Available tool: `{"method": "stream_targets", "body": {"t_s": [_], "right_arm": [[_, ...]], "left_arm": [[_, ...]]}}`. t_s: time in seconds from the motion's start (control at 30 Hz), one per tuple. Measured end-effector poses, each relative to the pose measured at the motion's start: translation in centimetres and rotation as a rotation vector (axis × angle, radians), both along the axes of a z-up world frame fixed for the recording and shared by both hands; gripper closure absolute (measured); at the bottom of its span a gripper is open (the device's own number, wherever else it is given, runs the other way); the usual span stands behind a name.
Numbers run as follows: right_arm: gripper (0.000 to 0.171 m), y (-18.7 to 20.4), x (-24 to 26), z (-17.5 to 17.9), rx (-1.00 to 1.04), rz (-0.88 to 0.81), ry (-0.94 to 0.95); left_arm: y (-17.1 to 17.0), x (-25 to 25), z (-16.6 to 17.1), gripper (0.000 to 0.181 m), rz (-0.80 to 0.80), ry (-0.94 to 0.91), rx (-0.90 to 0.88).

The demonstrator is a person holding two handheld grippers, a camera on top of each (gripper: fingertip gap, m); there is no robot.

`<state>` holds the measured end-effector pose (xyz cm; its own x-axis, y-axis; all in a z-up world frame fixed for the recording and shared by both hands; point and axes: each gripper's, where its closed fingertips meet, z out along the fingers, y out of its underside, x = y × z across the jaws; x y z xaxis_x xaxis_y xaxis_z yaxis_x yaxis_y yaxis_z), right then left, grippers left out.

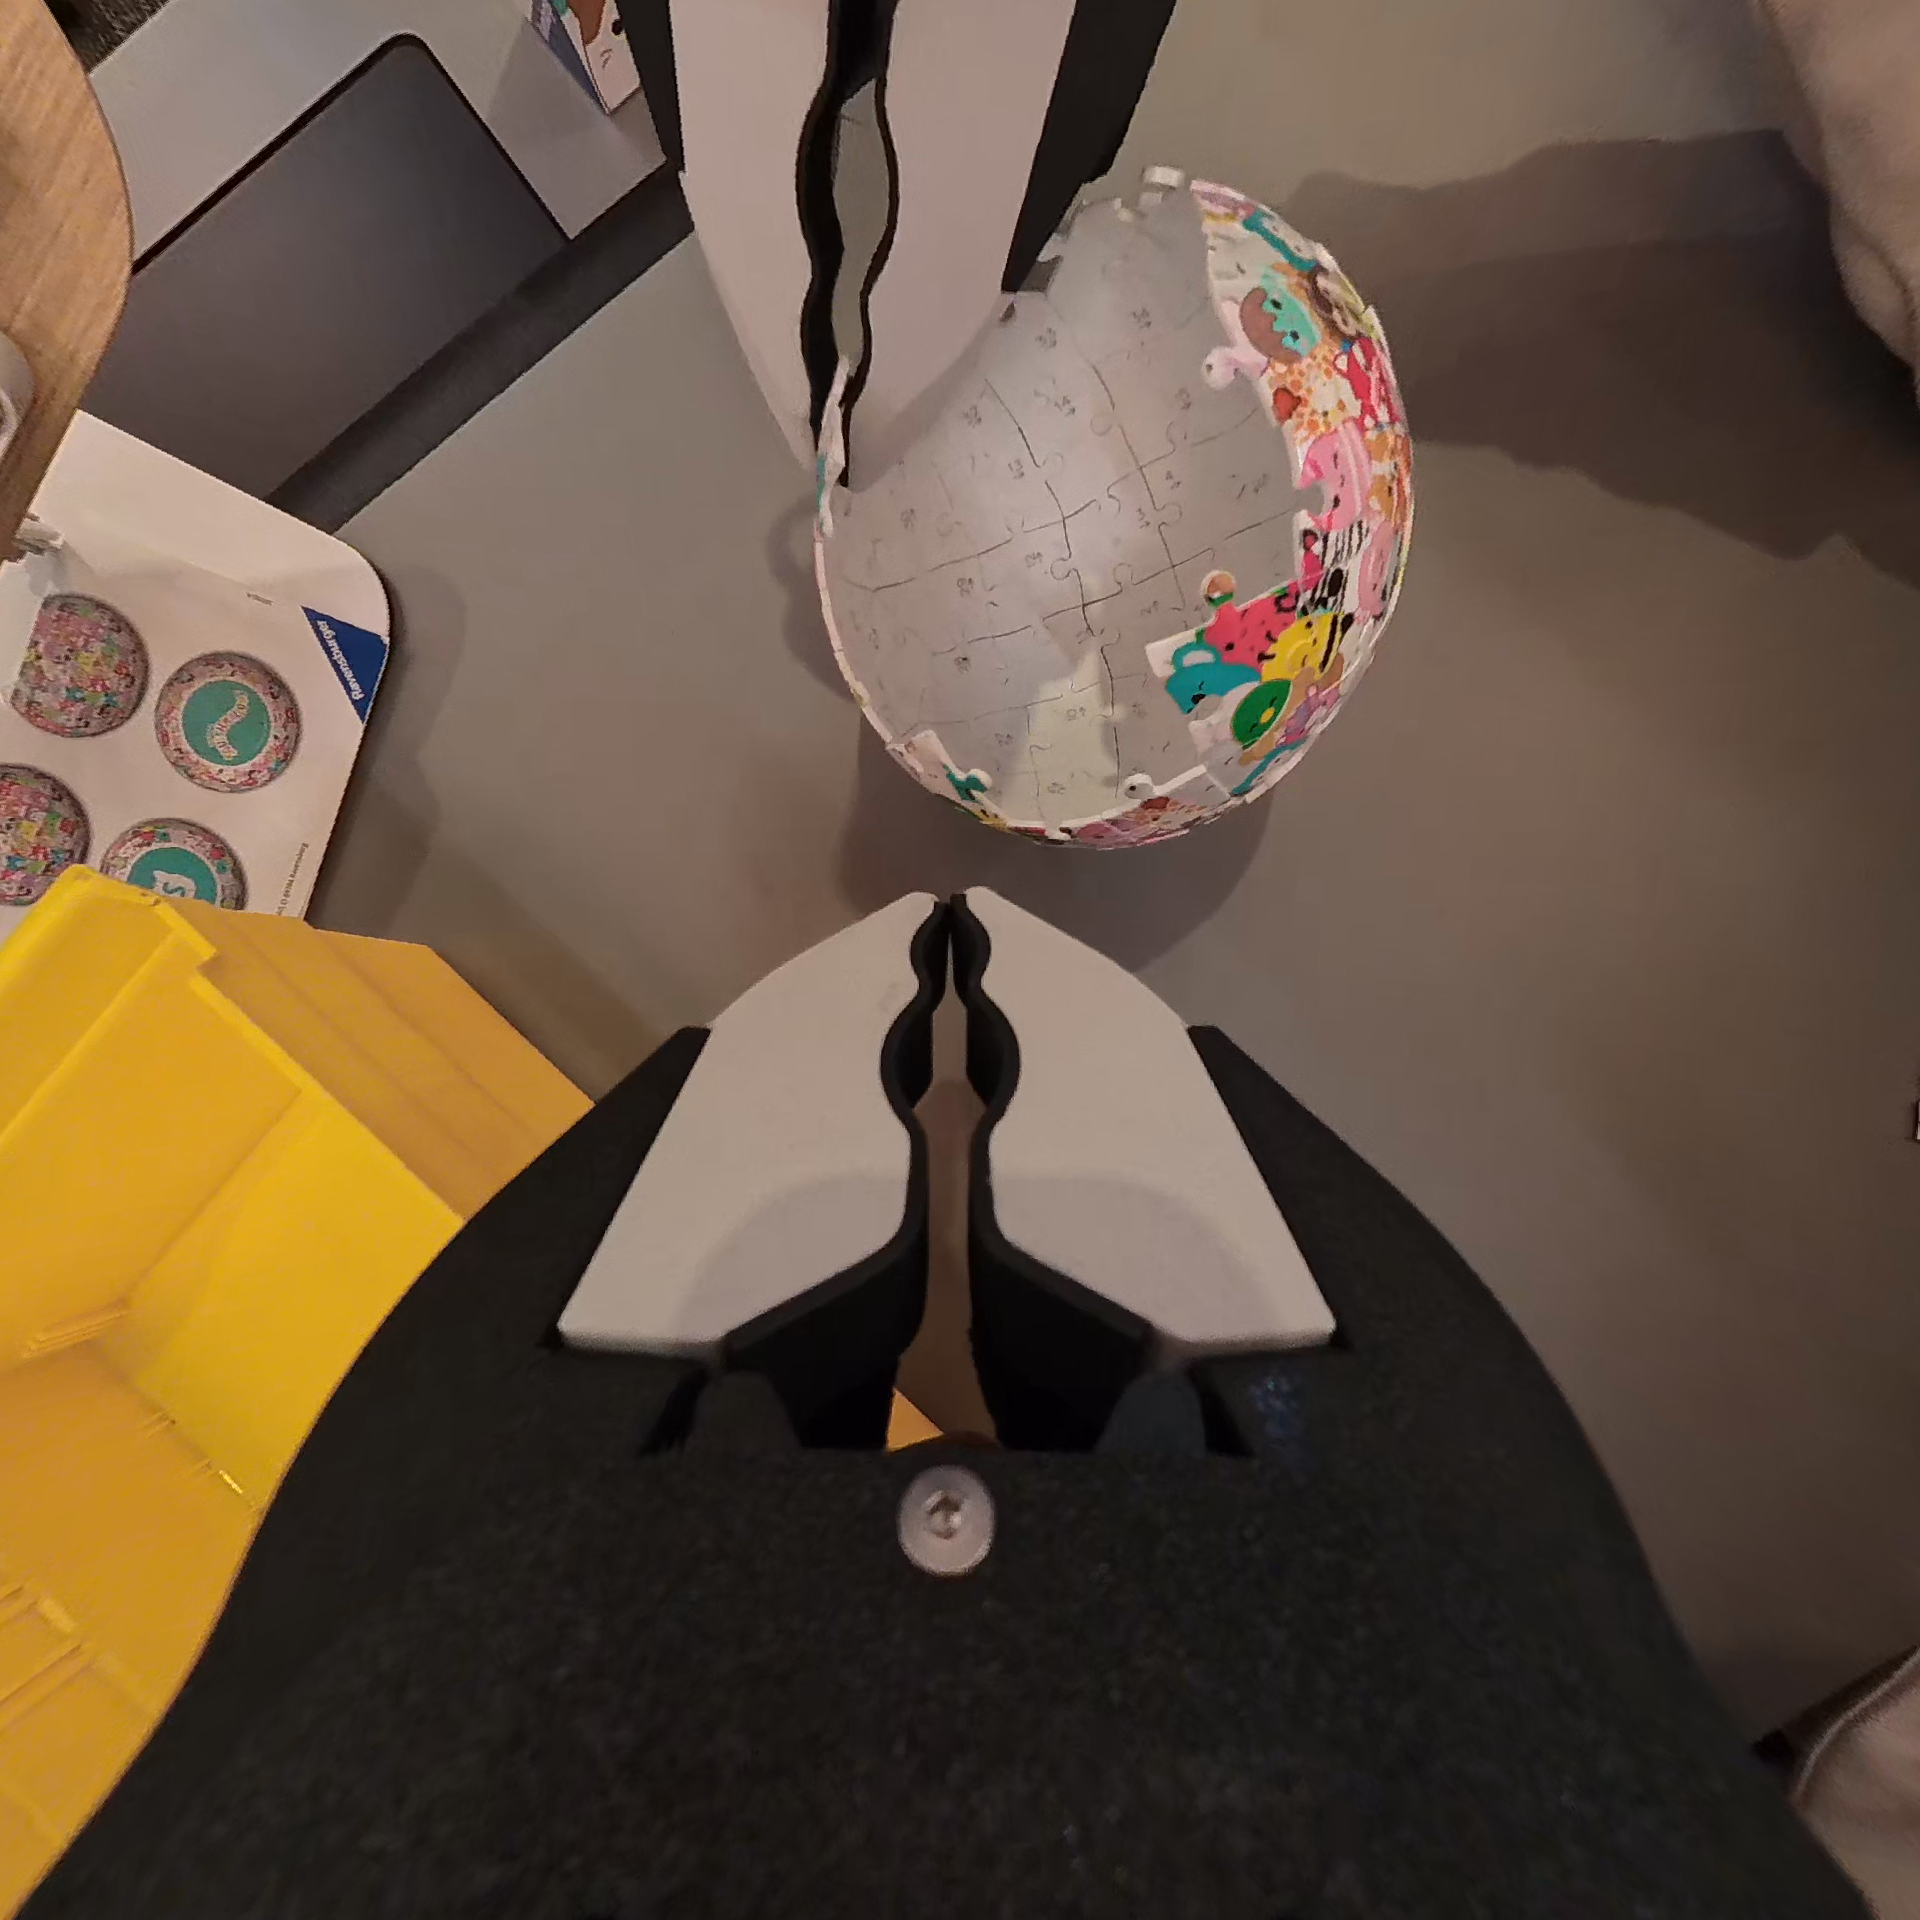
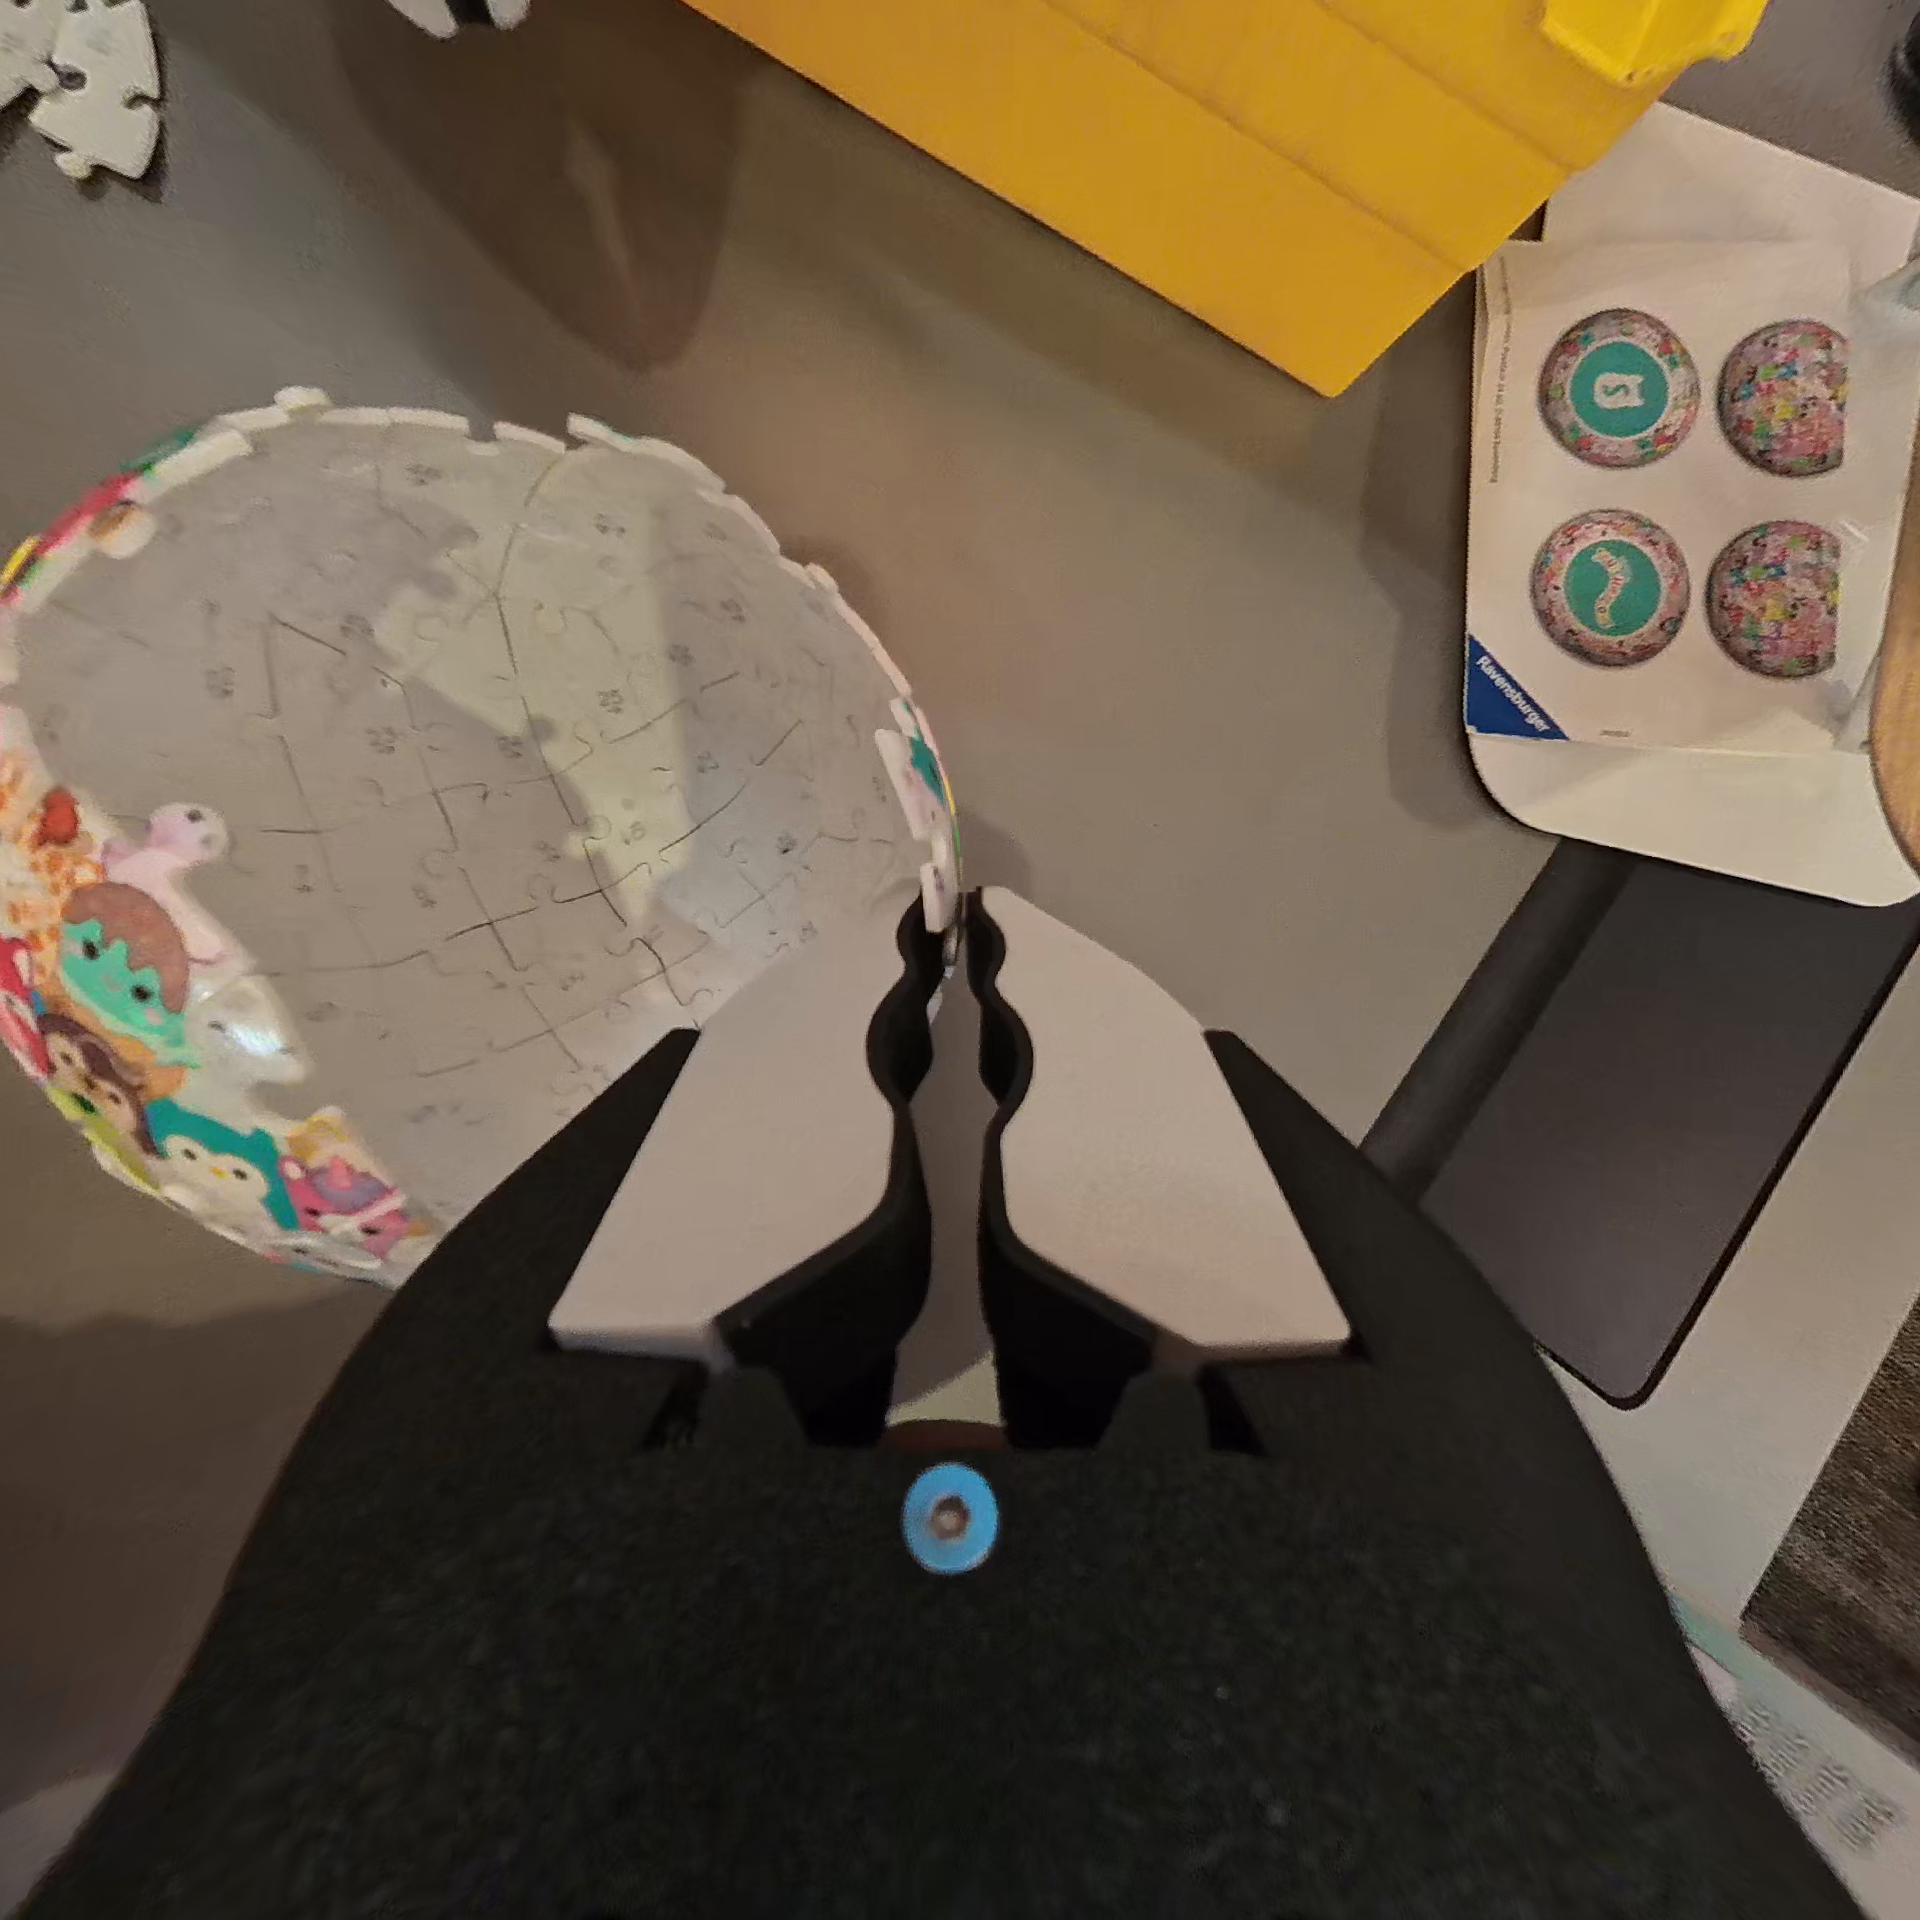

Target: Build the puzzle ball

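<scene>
Between right claw [image 2: 951, 914] tips, puzzle ball [image 2: 447, 790] rim

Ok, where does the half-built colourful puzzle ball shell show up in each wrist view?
Left wrist view: the half-built colourful puzzle ball shell sits upper centre-right, its rim pinched by the right claw reaching in from the top.
Right wrist view: the shell fills the left side, its rim at the claw tips.
Shared landmark: the white printed sheet with four ball pictures beside the yellow plastic bin.
</scene>
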<state>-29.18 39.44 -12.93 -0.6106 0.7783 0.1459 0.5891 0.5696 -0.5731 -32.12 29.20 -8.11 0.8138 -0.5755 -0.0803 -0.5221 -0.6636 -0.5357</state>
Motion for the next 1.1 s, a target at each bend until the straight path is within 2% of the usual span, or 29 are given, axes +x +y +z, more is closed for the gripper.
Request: {"method": "stream_targets", "body": {"t_s": [0.47,0.53,0.73,0.87,1.1], "right_arm": [[0.167,0.2,0.0,0.2,0.009,-0.001,0.010],[0.150,0.1,0.0,0.4,0.002,-0.014,0.007],[0.135,0.8,1.0,1.9,0.011,-0.059,0.033],[0.129,0.7,1.8,5.5,0.026,-0.114,0.126],[0.132,0.0,3.2,15.2,0.171,-0.338,0.415]], "left_arm": [[0.0,0.1,0.0,0.181,0.003,-0.006,0.001],[-0.1,0.1,0.1,0.181,0.004,-0.009,0.002],[-1.2,0.2,0.8,0.181,0.006,-0.036,0.021],[-2.7,0.6,1.3,0.176,0.006,-0.100,0.055],[-6.7,2.5,2.8,0.159,-0.035,-0.310,0.136]]}}
